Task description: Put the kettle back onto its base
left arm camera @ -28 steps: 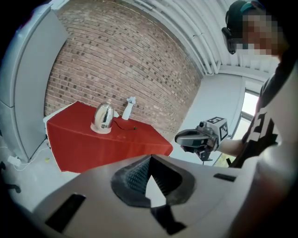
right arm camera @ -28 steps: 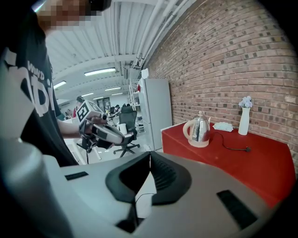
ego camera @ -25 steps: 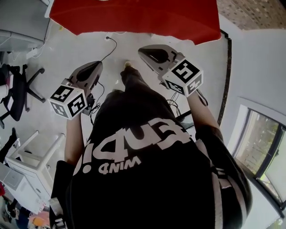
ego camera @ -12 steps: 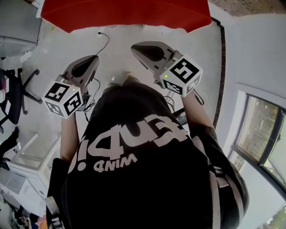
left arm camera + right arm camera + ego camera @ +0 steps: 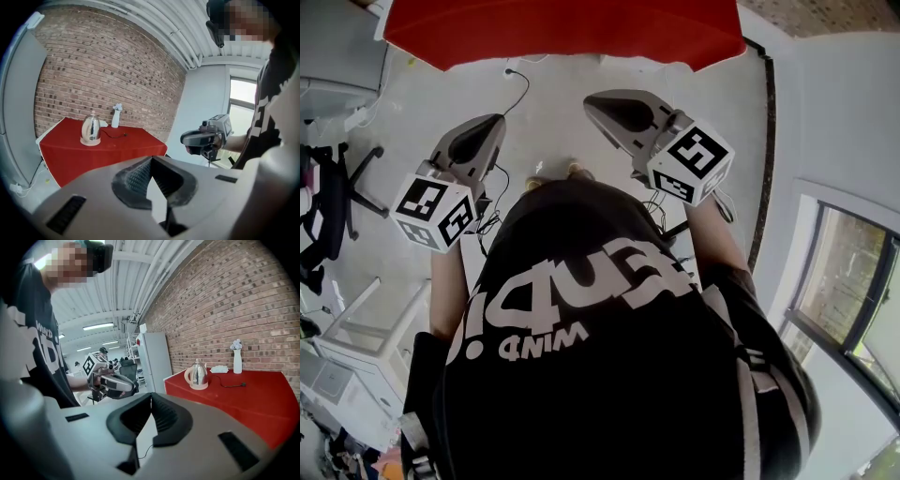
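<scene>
On the grey floor short of a table [image 5: 562, 33] draped in red cloth, a person in a black printed T-shirt [image 5: 609, 356] is standing and holding both claws out in the air. The left gripper [image 5: 151, 159] is showing its two ribbed pads pressing flat against each other with nothing caught between them. The right gripper [image 5: 150, 395] is doing the same: its jaws are meeting along one line and are gripping nothing. In the head view both claws are pointing toward the table, the right one sitting a little nearer to it than the left, and neither is touching anything.

The steel kettle [image 5: 91, 127] is standing upright on the red cloth toward the table's left end, well apart from both grippers. It is sitting on a cream disc that appears to be its base [image 5: 90, 142]. A thin black cord [image 5: 232, 384] is trailing from there across the cloth and ending in a loose plug. Behind the kettle a slim white vase [image 5: 116, 116] is standing against the brick wall [image 5: 103, 70], and a flat white object [image 5: 219, 369] that I cannot identify is lying between kettle and vase.
</scene>
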Motion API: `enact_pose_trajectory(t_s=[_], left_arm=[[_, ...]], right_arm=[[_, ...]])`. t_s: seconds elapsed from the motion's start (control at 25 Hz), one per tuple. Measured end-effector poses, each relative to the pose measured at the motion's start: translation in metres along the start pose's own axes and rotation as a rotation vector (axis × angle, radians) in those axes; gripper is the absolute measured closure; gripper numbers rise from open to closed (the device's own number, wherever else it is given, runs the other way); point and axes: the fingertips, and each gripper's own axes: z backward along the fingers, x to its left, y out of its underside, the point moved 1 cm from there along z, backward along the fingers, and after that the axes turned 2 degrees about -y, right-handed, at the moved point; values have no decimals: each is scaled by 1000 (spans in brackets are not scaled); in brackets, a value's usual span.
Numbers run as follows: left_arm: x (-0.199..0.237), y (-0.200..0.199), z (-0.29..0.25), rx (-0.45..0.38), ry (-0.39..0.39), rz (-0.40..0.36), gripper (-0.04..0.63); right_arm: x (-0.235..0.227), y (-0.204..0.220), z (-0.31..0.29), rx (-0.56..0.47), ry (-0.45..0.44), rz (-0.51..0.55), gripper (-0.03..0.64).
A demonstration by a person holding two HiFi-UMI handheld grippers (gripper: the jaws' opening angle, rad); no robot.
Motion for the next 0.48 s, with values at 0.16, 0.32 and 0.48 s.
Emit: enact_pose_trajectory(t_s=[0.16, 0.32, 0.48], left_arm=[[-3, -2, -1, -2, -3, -3, 586], [-7, -1, -4, -1, -6, -4, 586], [-8, -1, -6, 1, -10, 2, 586]], right_arm=[[2, 0, 1, 3, -18, 9, 594], [-2, 2, 5, -2, -14, 9, 594], [-2, 4, 6, 0, -20, 9, 594]])
